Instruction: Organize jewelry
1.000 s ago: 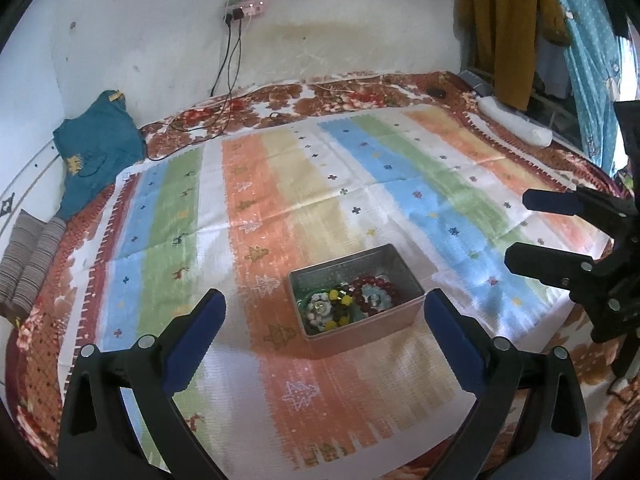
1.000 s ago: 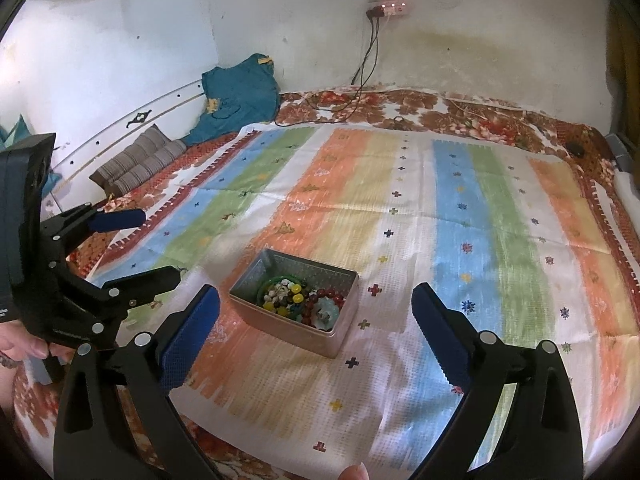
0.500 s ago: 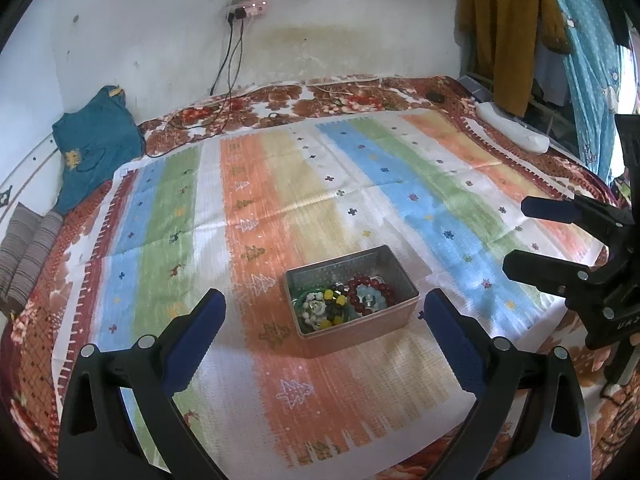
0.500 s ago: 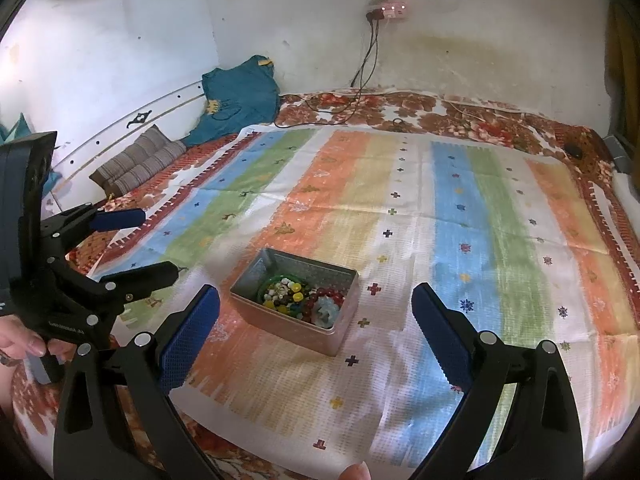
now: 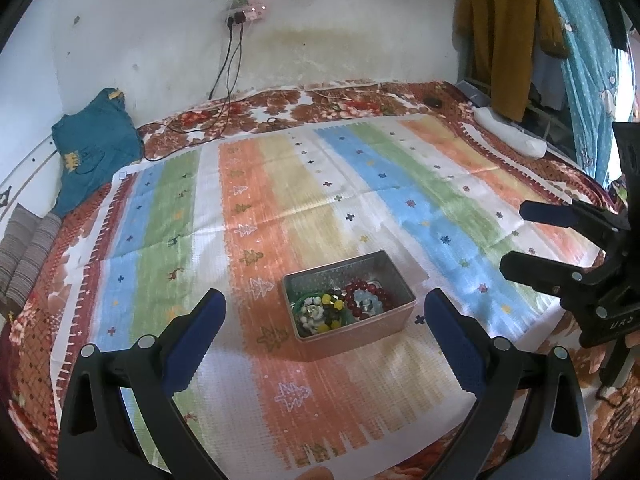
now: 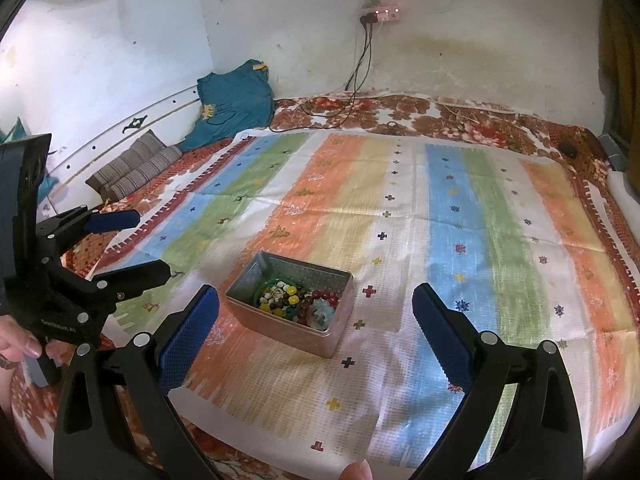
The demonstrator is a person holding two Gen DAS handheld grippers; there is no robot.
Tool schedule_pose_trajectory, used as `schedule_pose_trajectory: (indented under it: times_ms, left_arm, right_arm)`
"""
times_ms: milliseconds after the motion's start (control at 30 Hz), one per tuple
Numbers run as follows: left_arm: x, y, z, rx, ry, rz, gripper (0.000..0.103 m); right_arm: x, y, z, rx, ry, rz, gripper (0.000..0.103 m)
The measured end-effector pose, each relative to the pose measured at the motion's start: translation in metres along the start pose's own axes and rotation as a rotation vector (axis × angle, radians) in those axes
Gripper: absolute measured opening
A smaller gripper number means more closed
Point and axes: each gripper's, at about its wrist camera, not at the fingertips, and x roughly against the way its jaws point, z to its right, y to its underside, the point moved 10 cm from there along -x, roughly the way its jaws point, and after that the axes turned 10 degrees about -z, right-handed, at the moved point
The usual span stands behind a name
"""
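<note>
A small metal tin [image 5: 394, 285] [image 6: 276, 326] sits on a striped cloth [image 5: 280, 184] [image 6: 400, 220] spread over the bed. Inside lie tangled bead bracelets [image 5: 344, 309] [image 6: 298, 305]: red, pale blue, yellow, white and green. My left gripper [image 5: 325, 330] hovers open in front of the tin, nothing between its blue pads. My right gripper [image 6: 316, 326] is open too and empty, near the tin's front. Each gripper shows in the other's view: the right gripper [image 5: 520, 240] at the right edge, the left gripper [image 6: 150, 244] at the left edge with a hand [image 6: 16, 350] on it.
A teal garment [image 5: 92, 148] and striped cushions [image 6: 136, 164] lie at the bed's far left corner. Cables [image 5: 228, 80] hang from a wall socket onto the floral bedsheet [image 5: 340, 104]. Clothes [image 5: 504, 32] and a blue curtain hang at the right, near a white bolster [image 5: 508, 132].
Both grippers have pulled back and risen a little, so the tin looks slightly smaller and lower in both views. Both stay open; nothing was picked up.
</note>
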Motion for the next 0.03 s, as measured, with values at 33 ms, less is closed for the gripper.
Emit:
schedule_pose_trajectory:
  times_ms: [33]
  left_arm:
    - [0.0, -0.0003, 0.0004, 0.0, 0.001, 0.001, 0.097]
  right_arm:
    - [-0.0002, 0.0004, -0.0008, -0.002, 0.0, -0.001, 0.098]
